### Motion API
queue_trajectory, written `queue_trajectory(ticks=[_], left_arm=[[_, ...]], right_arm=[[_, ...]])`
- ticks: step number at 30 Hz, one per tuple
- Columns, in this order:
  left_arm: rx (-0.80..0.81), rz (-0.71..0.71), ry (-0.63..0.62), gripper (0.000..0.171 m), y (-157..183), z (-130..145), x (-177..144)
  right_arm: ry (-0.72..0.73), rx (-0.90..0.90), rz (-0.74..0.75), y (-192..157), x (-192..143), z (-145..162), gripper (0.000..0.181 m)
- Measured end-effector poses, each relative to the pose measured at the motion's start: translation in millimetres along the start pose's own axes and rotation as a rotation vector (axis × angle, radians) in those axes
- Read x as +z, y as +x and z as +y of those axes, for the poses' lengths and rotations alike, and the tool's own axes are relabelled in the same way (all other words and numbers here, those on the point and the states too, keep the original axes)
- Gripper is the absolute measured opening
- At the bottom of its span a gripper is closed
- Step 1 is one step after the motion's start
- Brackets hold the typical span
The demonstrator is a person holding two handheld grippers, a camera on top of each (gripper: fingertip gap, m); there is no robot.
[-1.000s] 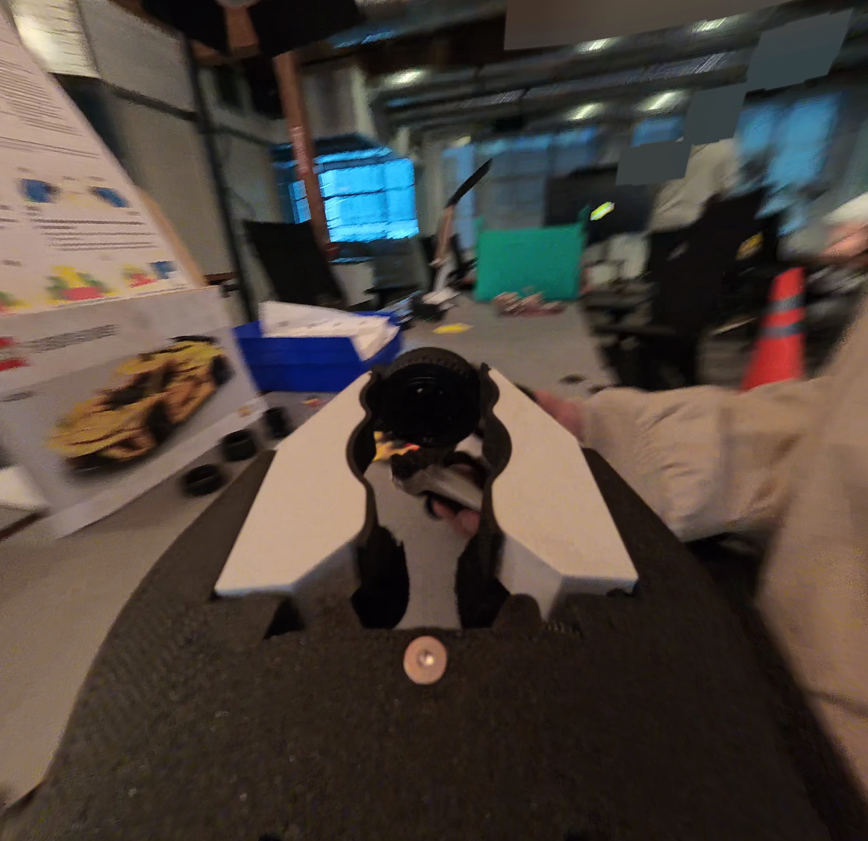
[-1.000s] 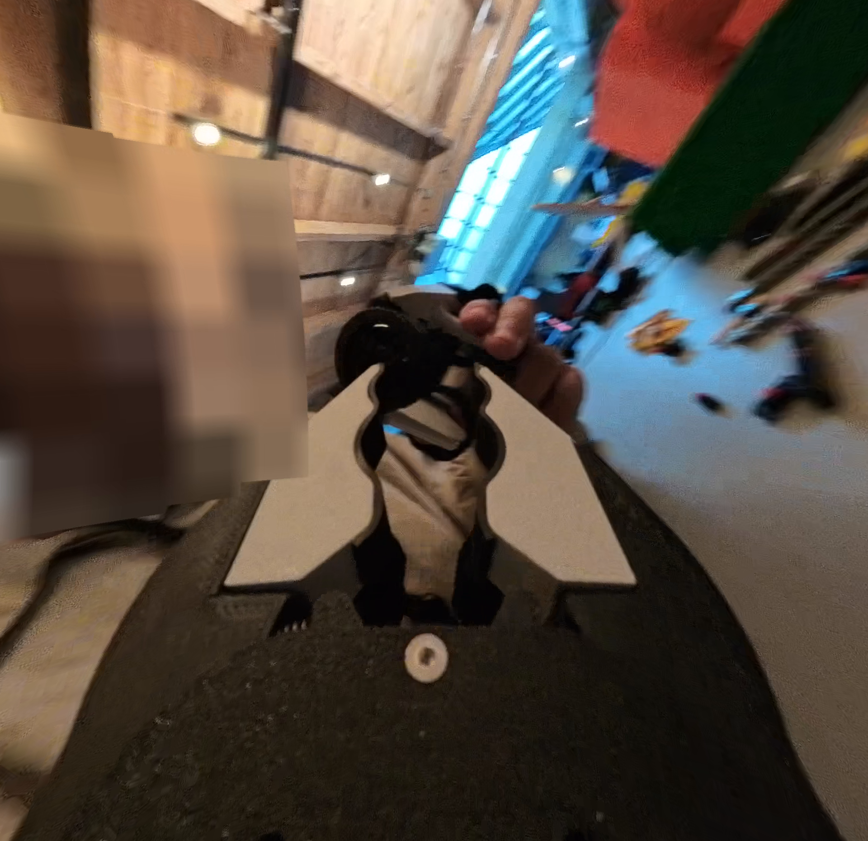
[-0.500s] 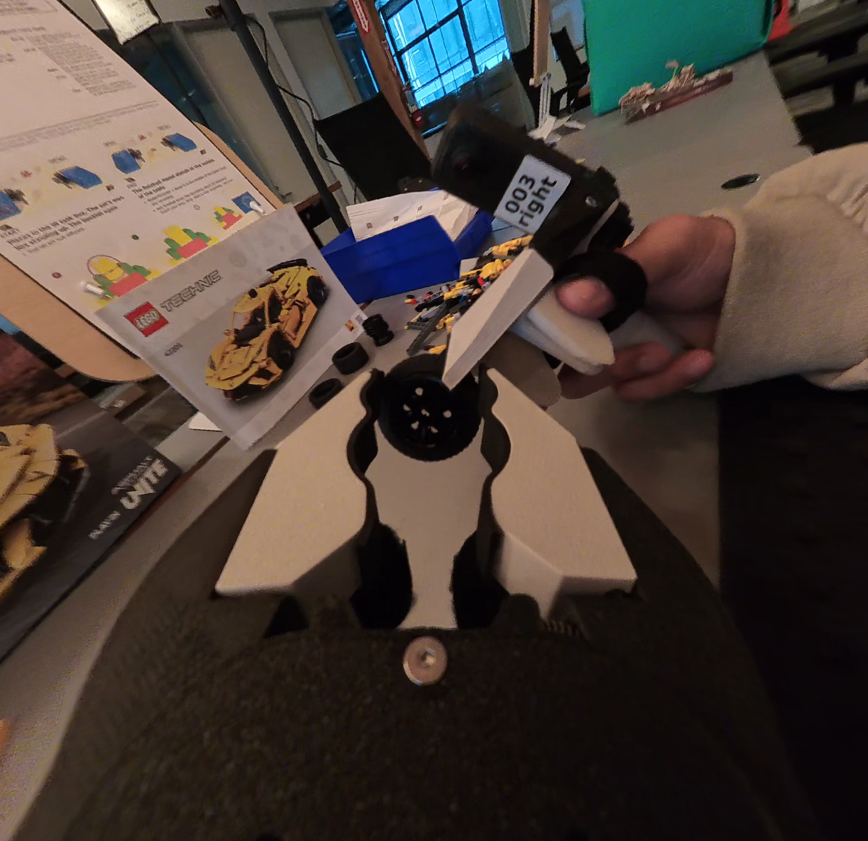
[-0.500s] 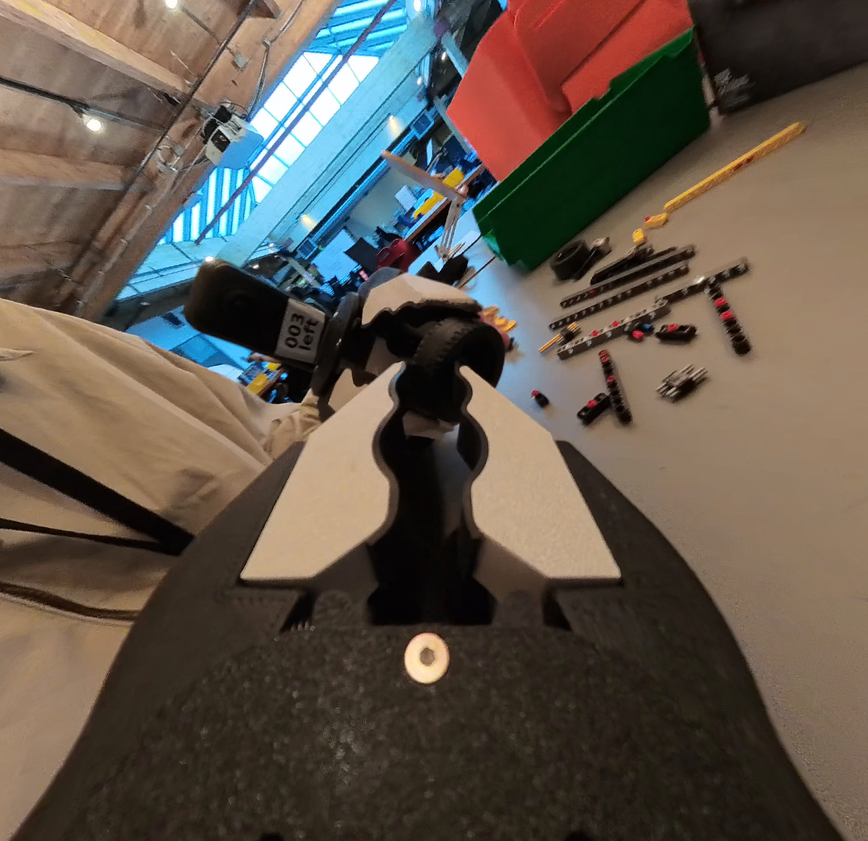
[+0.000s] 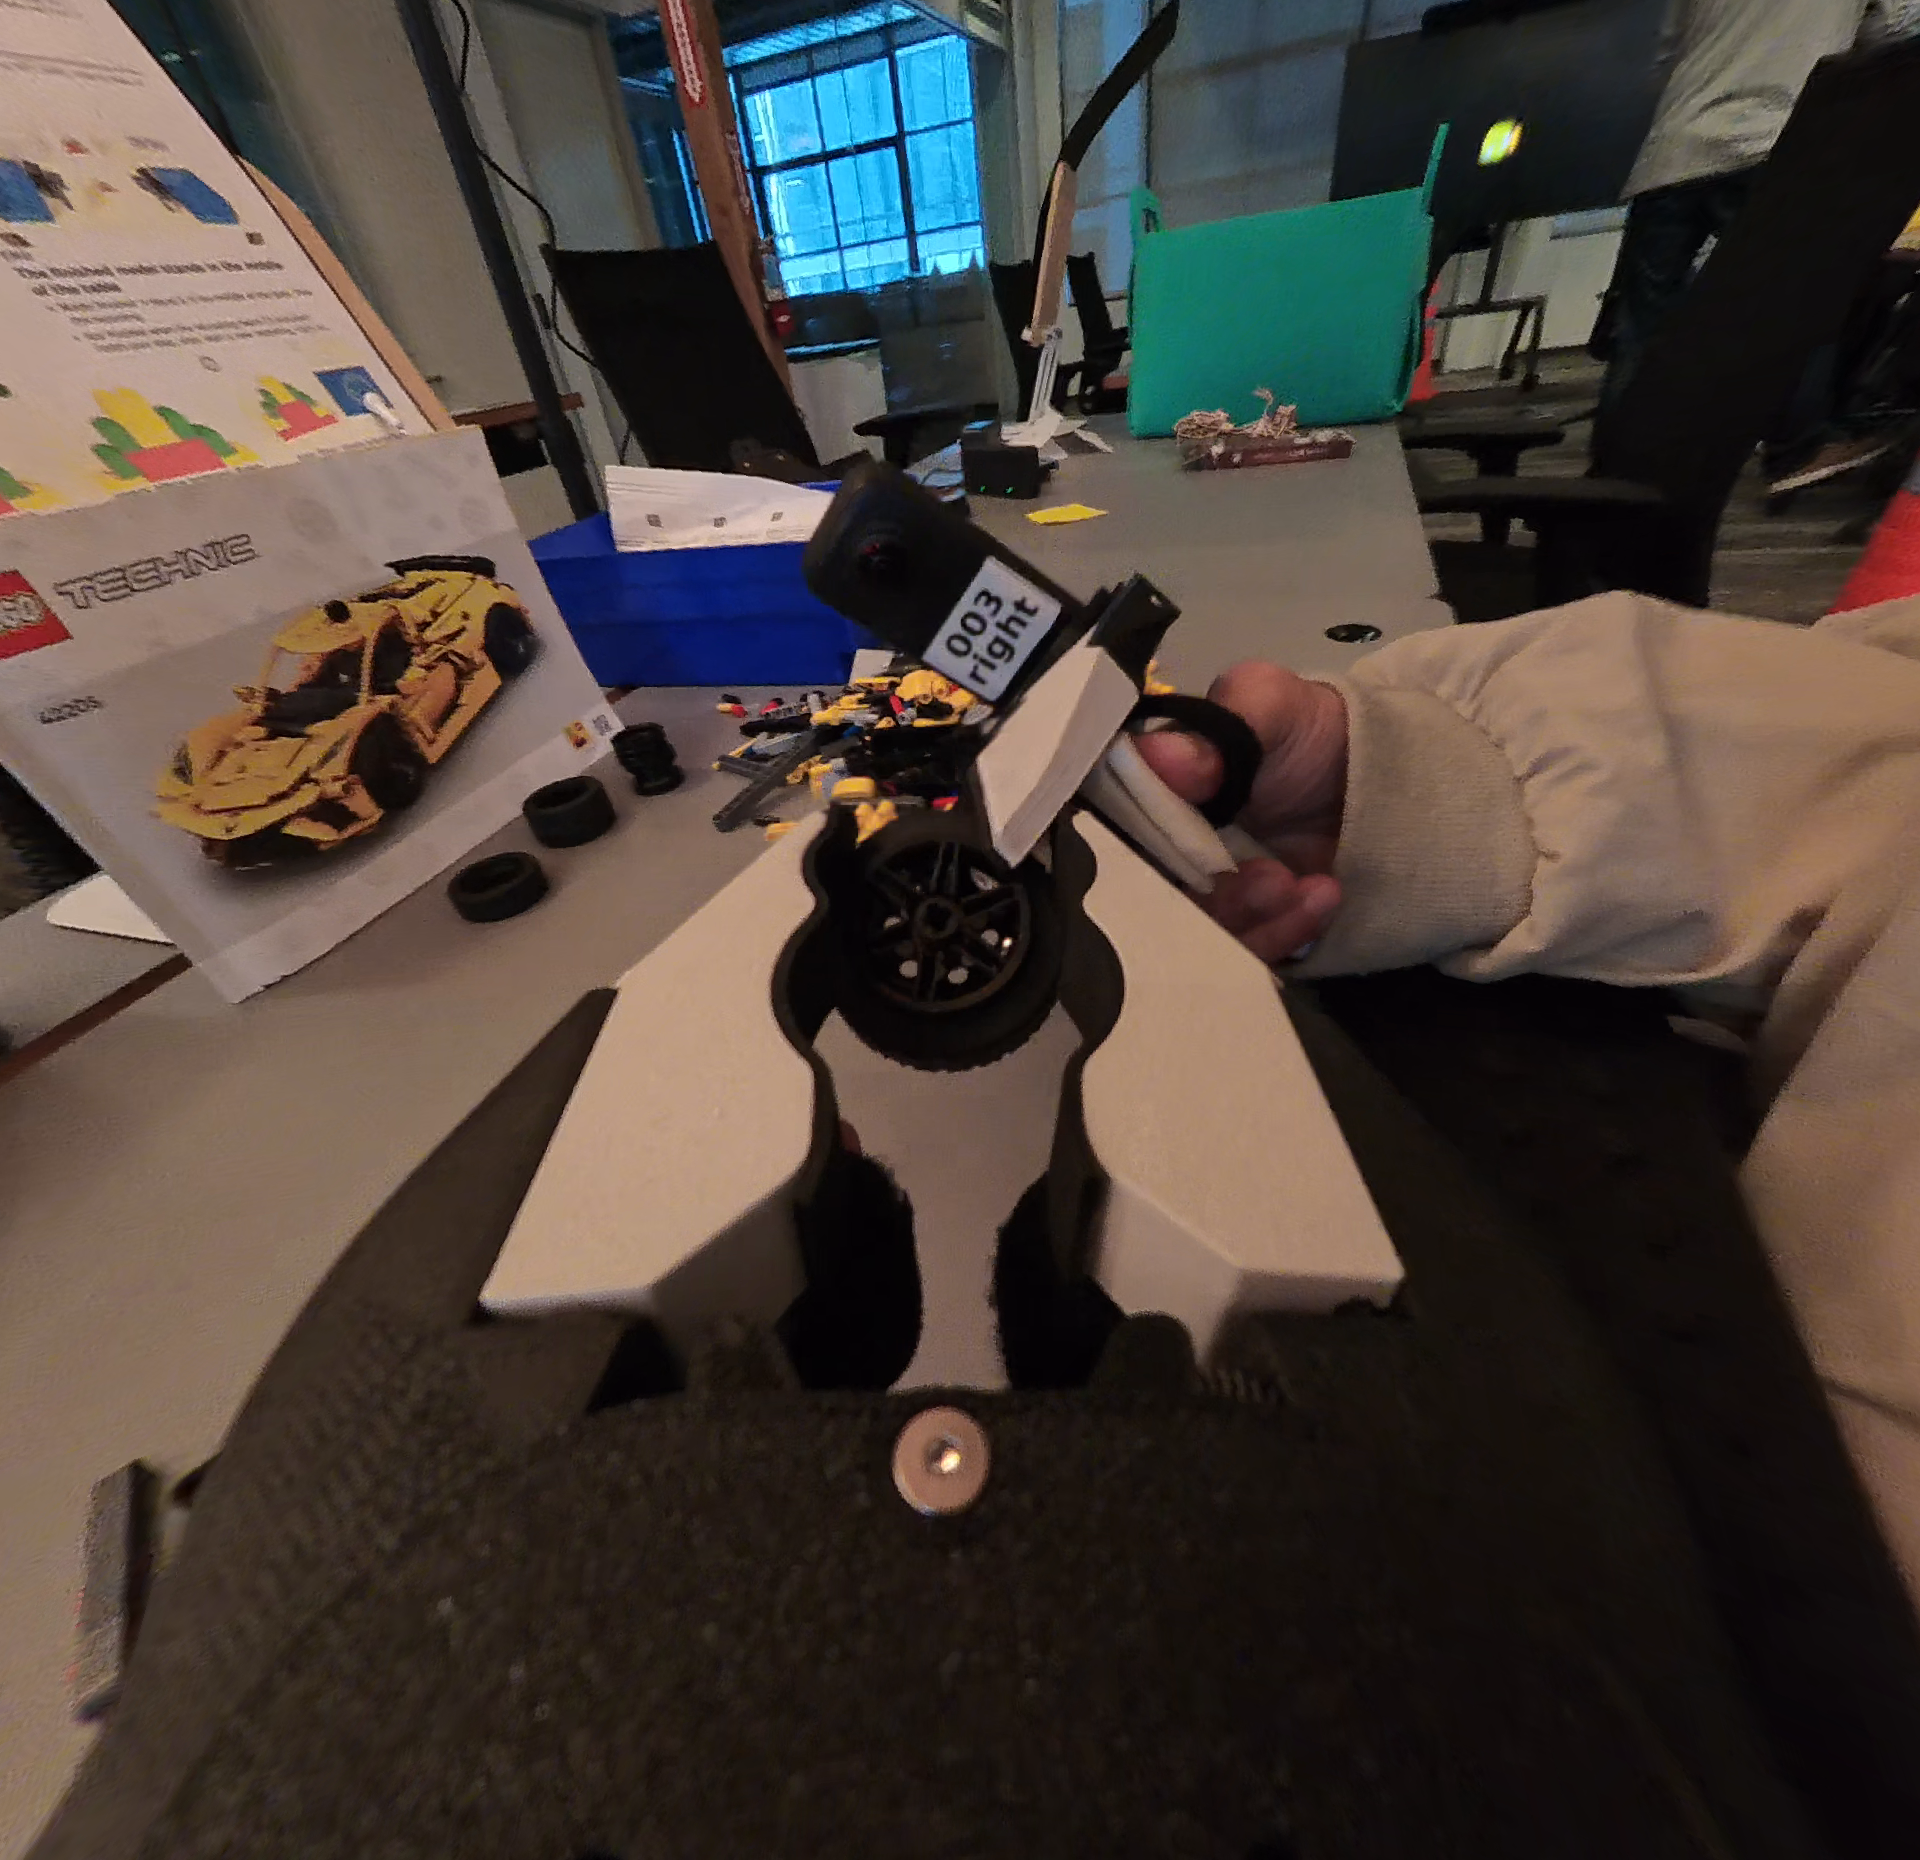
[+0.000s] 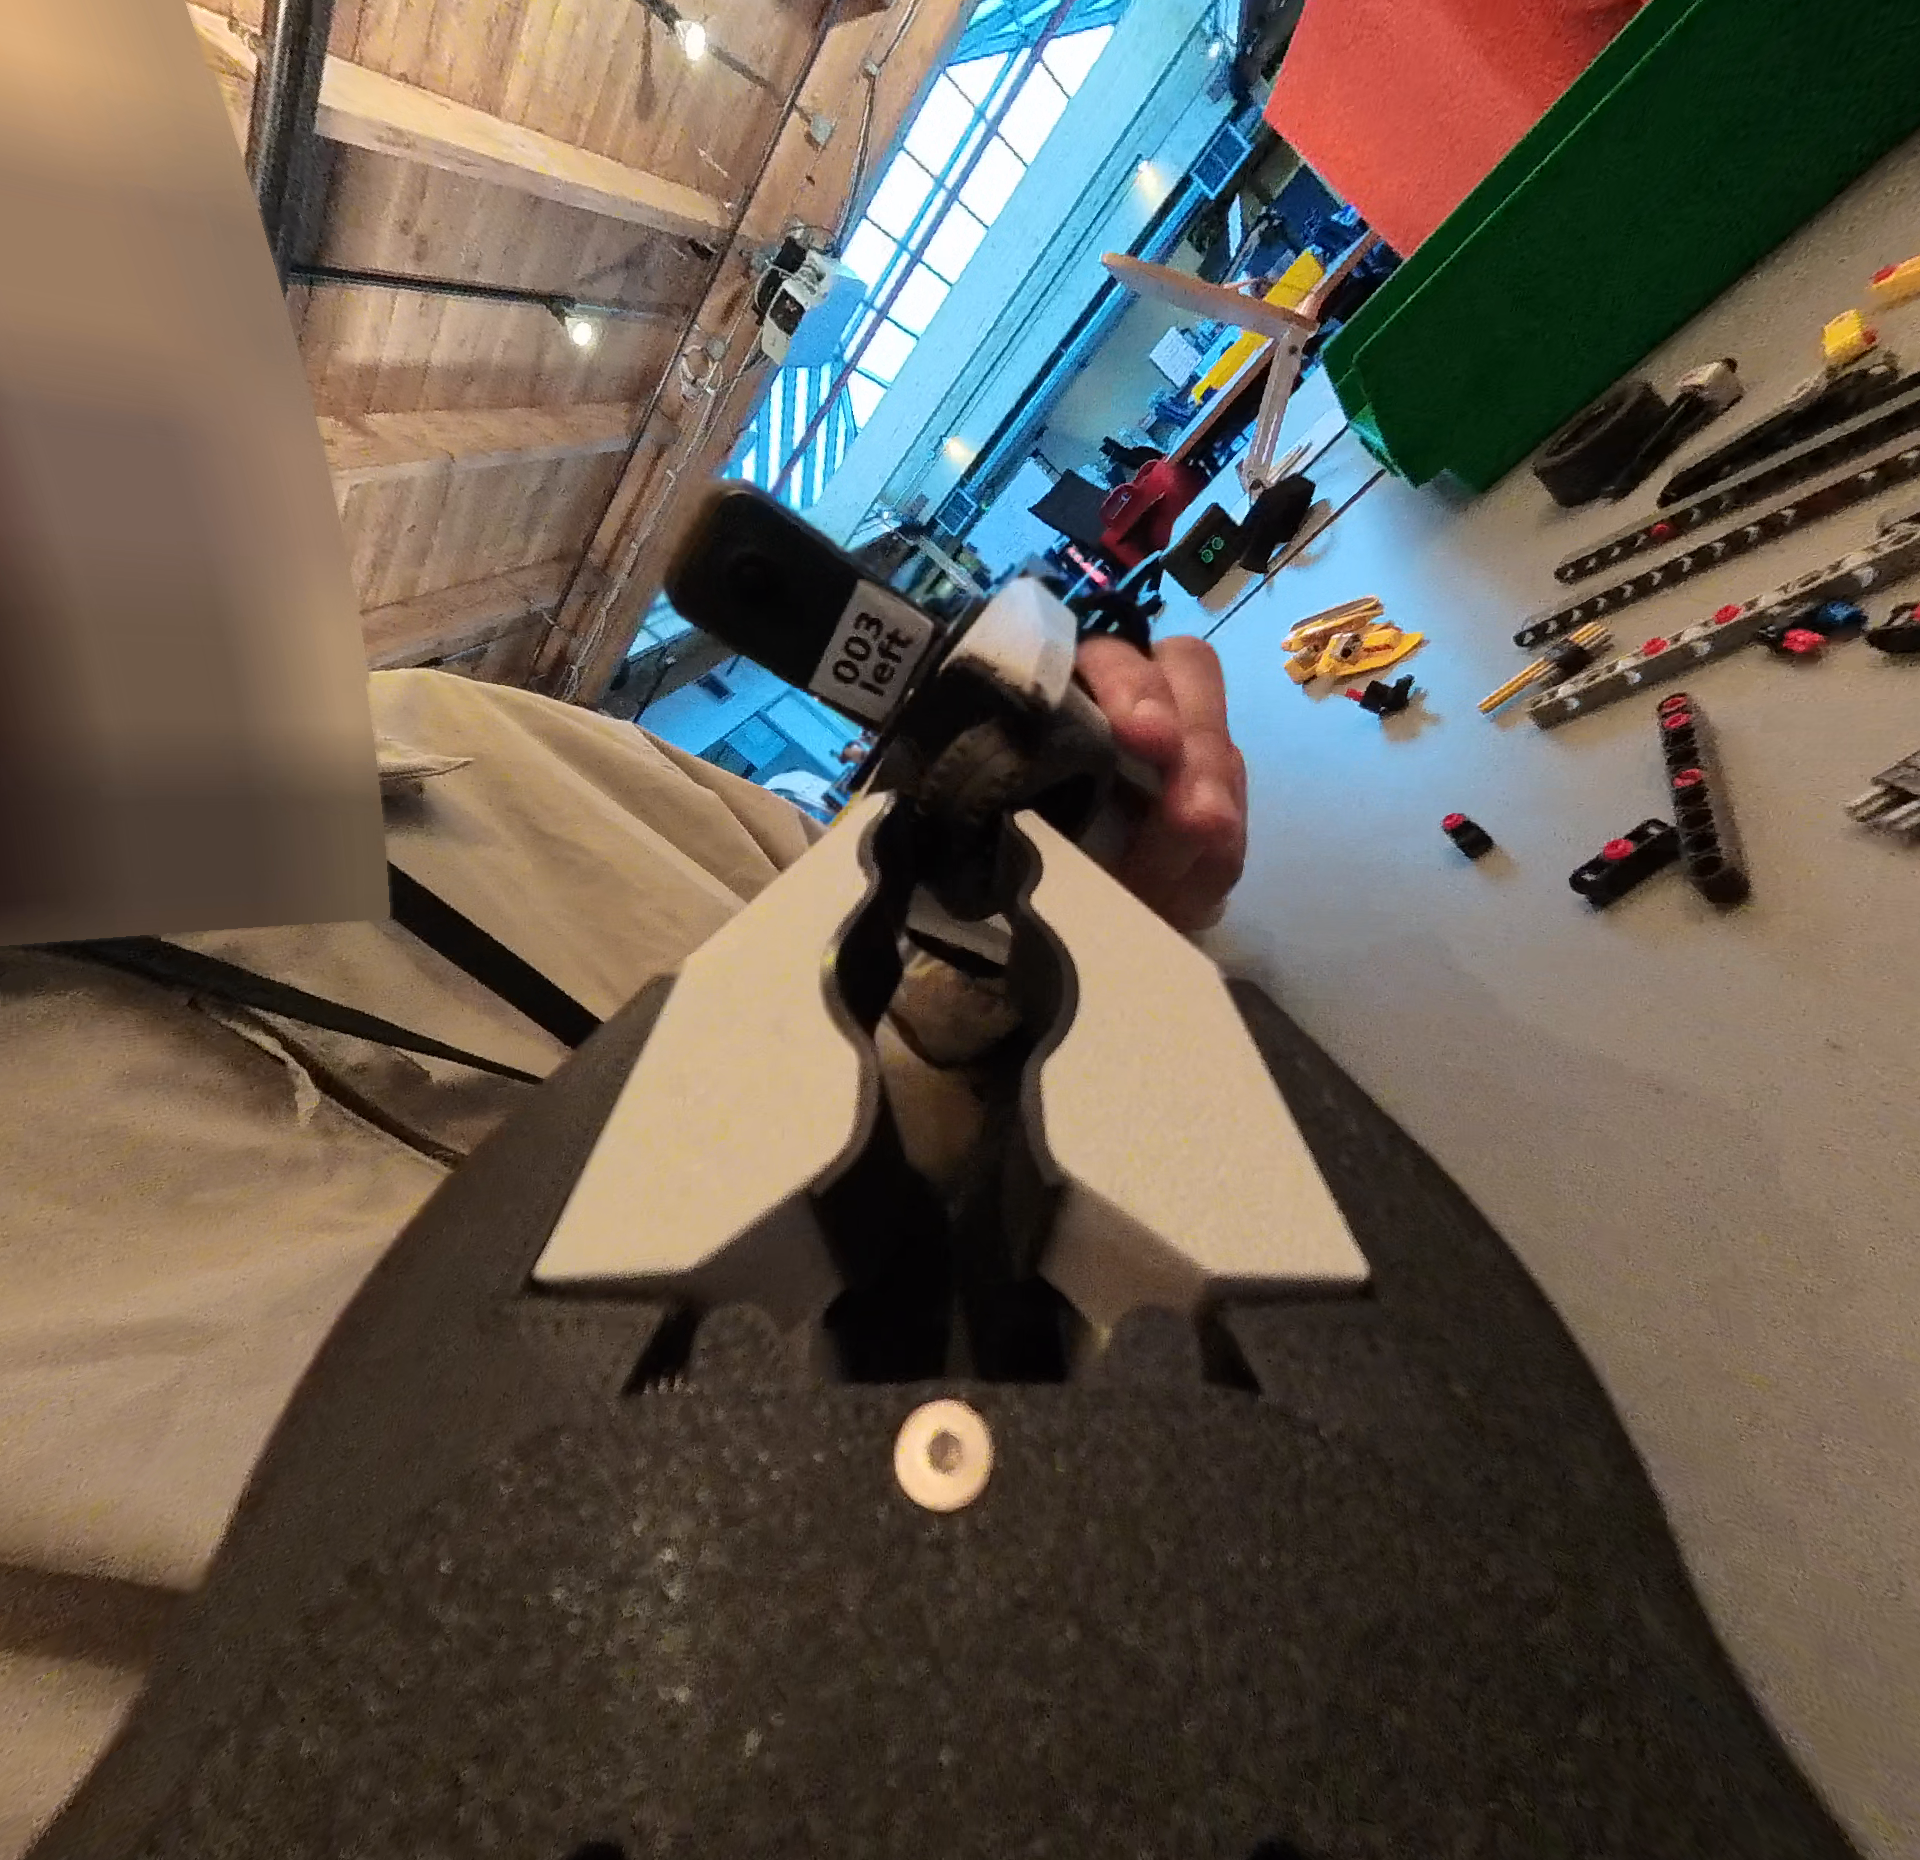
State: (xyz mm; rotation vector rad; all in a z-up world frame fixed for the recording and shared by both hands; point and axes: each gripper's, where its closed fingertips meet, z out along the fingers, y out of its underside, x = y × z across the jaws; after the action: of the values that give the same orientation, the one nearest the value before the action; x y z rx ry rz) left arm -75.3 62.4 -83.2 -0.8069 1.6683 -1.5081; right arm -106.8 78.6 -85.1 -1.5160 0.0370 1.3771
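My left gripper (image 5: 945, 844) is shut on a black spoked wheel with a tyre (image 5: 940, 943), held above the grey table (image 5: 312, 1104). The wheel's face is turned toward the camera. My right gripper (image 5: 1023, 839) comes in from the upper right, held by a hand in a beige sleeve (image 5: 1558, 792), and its tip sits on the wheel's upper right edge. In the right wrist view the right gripper (image 6: 951, 823) has its jaws nearly closed on the tyre (image 6: 977, 771), seen edge-on. The left gripper (image 6: 1013, 667) holds the wheel from the far side.
A booklet with a yellow car (image 5: 301, 709) leans at the left, with three loose black tyres (image 5: 566, 811) before it. A blue bin (image 5: 696, 605) and a pile of yellow and black pieces (image 5: 862, 730) lie behind. A green bin (image 6: 1621, 283) and black beams (image 6: 1704, 563) lie to the right. My left and right fingertips are right by each other.
Both views were blurred a second ago and are now steadier, aimed lower over the table. The wheel stays in the left gripper, and the right gripper stays at its upper edge.
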Motion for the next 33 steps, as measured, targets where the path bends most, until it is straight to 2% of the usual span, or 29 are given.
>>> queue_trajectory(ticks=[2,5,6,8,10,13,15,21,25,26,28,30,33], left_arm=[[-0.027,0.003,0.001,0.04,-1.3,1.4,0.2],[-0.062,0.03,-0.023,0.041,-7.2,10.2,-2.6],[-0.076,0.043,-0.02,0.043,-8.0,8.7,-4.5],[-0.188,0.092,0.048,0.046,-7.4,-2.5,-8.9],[-0.397,0.204,0.158,0.039,-7.8,-21.1,-18.9],[-0.571,0.233,0.234,0.039,-25.1,-29.8,-29.9],[-0.61,0.302,0.239,0.038,-17.0,-32.3,-30.5],[-0.69,0.391,0.293,0.009,-11.4,-39.6,-35.7],[-0.679,0.339,0.28,0.002,-18.7,-33.0,-34.3],[-0.699,0.321,0.274,0.002,-22.9,-29.9,-33.0],[-0.762,0.311,0.274,0.0,-31.1,-25.4,-32.4],[-0.832,0.318,0.301,0.015,-37.9,-26.5,-33.7],[-0.8,0.326,0.283,0.027,-30.4,-27.7,-30.7]], right_arm=[[0.005,0.027,-0.002,1.7,0.1,-0.5,0.014],[-0.029,-0.124,0.163,16.6,-1.0,0.2,0.015],[-0.028,-0.149,0.178,16.9,-0.7,-0.5,0.015],[-0.011,-0.185,0.182,15.0,-1.4,-3.9,0.015],[-0.011,-0.274,0.143,3.6,2.9,-3.3,0.015],[0.069,-0.307,0.055,-15.4,0.5,-13.6,0.015],[0.108,-0.309,0.04,-19.6,-2.0,-19.6,0.015],[0.098,-0.259,-0.098,-36.9,3.3,-12.6,0.016],[0.12,-0.187,-0.084,-29.4,1.8,-15.6,0.016],[0.124,-0.196,-0.042,-24.4,0.5,-17.5,0.016],[0.142,-0.324,0.041,-22.1,-2.1,-21.5,0.015],[0.172,-0.443,0.066,-28.3,-2.8,-25.4,0.015],[0.175,-0.659,0.282,-10.8,-5.3,-30.6,0.015]])
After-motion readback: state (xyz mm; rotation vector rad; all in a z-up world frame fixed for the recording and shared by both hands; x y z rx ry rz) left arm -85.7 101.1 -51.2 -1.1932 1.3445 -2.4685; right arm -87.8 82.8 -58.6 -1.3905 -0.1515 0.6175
